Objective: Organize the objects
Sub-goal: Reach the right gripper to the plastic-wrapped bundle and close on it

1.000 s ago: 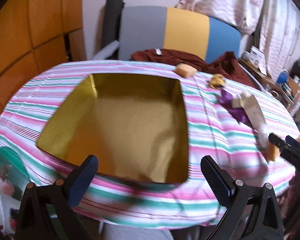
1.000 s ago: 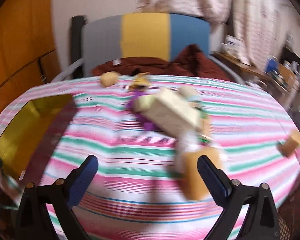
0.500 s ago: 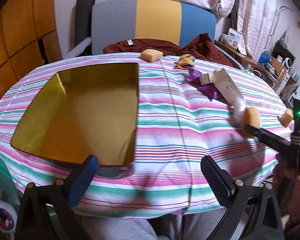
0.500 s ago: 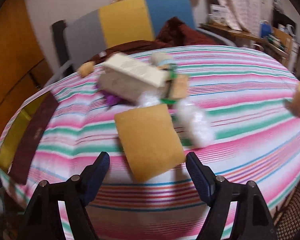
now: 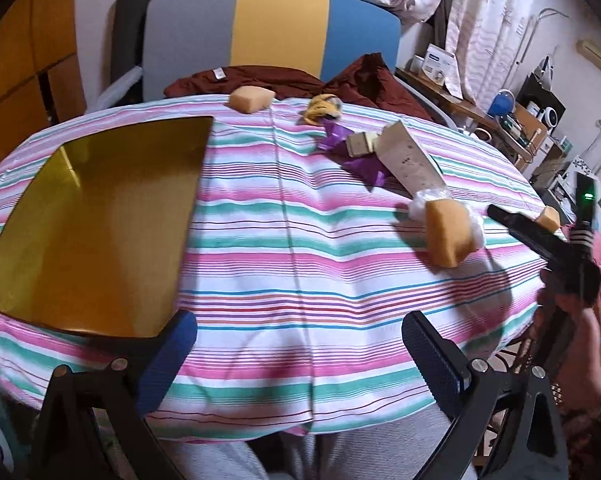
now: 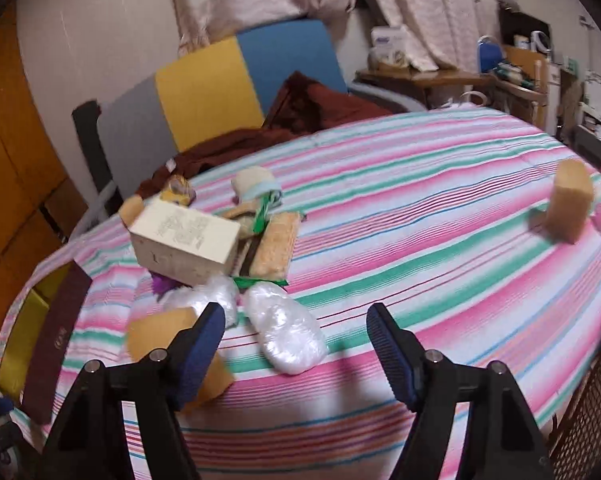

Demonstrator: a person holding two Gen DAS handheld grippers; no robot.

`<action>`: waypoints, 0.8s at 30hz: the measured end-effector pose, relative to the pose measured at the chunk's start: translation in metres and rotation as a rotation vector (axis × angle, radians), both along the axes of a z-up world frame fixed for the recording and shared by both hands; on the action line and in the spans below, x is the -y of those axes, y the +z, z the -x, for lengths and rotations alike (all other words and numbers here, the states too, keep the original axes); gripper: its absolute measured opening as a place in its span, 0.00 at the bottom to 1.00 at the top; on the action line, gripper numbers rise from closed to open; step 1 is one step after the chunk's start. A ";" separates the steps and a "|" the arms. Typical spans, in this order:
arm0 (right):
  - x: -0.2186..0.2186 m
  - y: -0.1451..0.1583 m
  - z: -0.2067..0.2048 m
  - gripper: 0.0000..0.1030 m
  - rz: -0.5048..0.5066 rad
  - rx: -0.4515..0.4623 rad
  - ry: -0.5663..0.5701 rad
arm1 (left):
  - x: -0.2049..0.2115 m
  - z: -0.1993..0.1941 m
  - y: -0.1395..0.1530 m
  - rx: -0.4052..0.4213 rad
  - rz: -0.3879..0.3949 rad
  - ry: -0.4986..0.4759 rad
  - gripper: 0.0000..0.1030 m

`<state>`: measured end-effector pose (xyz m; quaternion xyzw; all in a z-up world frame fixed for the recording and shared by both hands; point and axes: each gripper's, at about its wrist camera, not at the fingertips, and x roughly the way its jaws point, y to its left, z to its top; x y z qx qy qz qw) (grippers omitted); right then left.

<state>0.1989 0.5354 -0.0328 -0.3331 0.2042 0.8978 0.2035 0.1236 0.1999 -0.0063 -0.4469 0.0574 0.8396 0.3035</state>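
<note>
Now yellow sponge (image 6: pixel 160 334) lies behind right tool's (image 6: pixel 296 344) left finger.

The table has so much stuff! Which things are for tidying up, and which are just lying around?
For tidying:
gold box
orange sponge
cream carton
plastic-wrapped bundle
far sponge

Just lying around:
maroon cloth
colourful chair
cluttered shelf

- I can't read the rows of small print on the cream box (image 6: pixel 186 240); they are too blurred.
- I see a gold mark on the maroon lid (image 6: pixel 58 340), also illegible.
</note>
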 end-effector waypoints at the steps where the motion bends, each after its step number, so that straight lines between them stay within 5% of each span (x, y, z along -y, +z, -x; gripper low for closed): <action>1: -0.001 -0.003 0.003 0.69 -0.007 0.011 0.009 | -0.003 -0.001 0.000 0.002 0.000 -0.006 1.00; 8: -0.007 -0.032 0.025 0.57 0.007 0.053 0.067 | -0.017 0.002 -0.002 0.040 -0.033 -0.015 1.00; 10: -0.008 -0.036 0.027 0.36 0.029 0.050 0.075 | -0.021 0.005 -0.005 0.091 -0.075 -0.011 1.00; 14: -0.008 -0.038 0.021 0.35 0.039 0.020 0.075 | -0.037 0.008 -0.008 0.126 -0.079 -0.012 1.00; 19: -0.011 -0.036 0.009 0.35 -0.079 0.056 -0.026 | -0.074 0.007 -0.013 0.142 -0.037 -0.054 1.00; 24: -0.018 -0.044 -0.005 0.35 -0.095 0.057 -0.059 | -0.115 0.006 -0.012 0.088 -0.042 -0.079 1.00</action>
